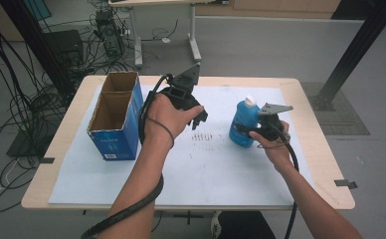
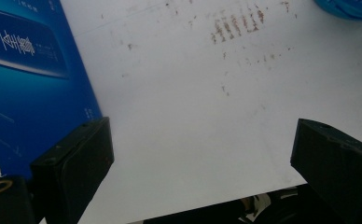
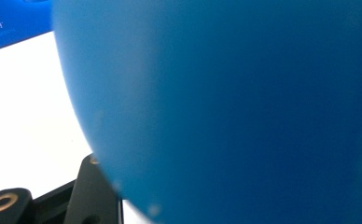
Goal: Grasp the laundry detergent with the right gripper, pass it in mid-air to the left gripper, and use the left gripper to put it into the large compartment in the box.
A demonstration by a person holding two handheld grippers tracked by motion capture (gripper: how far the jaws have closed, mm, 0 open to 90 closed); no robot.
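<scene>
A blue bottle (image 1: 243, 117) with a white cap stands upright on the white mat (image 1: 206, 169), right of centre. My right gripper (image 1: 244, 132) comes in from the right and is shut on the bottle's lower body. In the right gripper view the bottle (image 3: 240, 107) is very close, with one black finger (image 3: 97, 191) showing at its left edge. My left gripper (image 1: 198, 119) hovers over the mat's middle, open with nothing between its fingers. In the left gripper view my left gripper (image 2: 202, 140) has its jaws wide apart over bare mat, and the bottle's base (image 2: 351, 7) is at the top right.
An open blue cardboard box (image 1: 116, 114) with two compartments stands at the mat's left, close beside the left finger (image 2: 72, 168). Brown smudges (image 1: 203, 137) mark the mat between the grippers. Cables and desk legs lie on the floor beyond the table's far edge.
</scene>
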